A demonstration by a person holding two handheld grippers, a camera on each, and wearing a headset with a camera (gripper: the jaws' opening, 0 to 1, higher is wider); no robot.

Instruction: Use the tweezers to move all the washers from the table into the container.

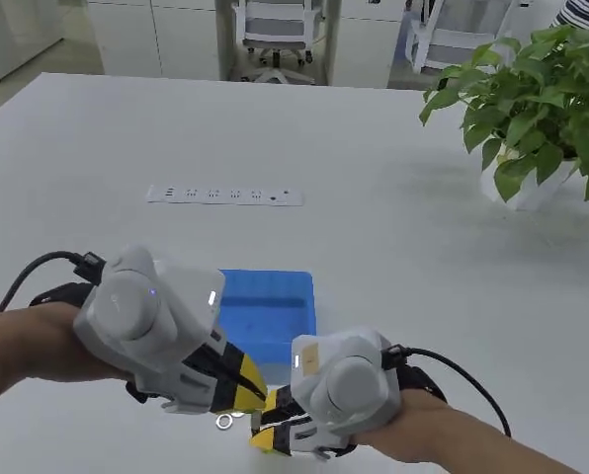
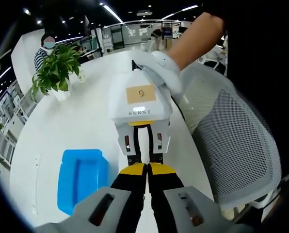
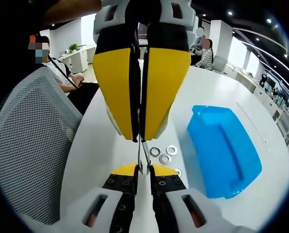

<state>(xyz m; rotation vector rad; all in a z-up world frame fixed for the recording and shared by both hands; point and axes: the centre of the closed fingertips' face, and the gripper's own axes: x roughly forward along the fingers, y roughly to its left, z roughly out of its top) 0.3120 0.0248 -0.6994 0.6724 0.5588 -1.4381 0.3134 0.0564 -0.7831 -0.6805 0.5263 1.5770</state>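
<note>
Both jaw pairs are pinched narrow on the tweezers (image 3: 142,154): the left gripper (image 3: 138,137) from the left and the right gripper (image 3: 143,170) from the right, tip to tip. Washers (image 3: 165,159) lie on the table (image 3: 101,145) just beyond. The blue container (image 3: 222,150) sits farther off.

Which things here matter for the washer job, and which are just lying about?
Job:
- tweezers
- washers, on the table
- blue container

Lying about:
- power strip
- potted plant
- mesh chair
</note>
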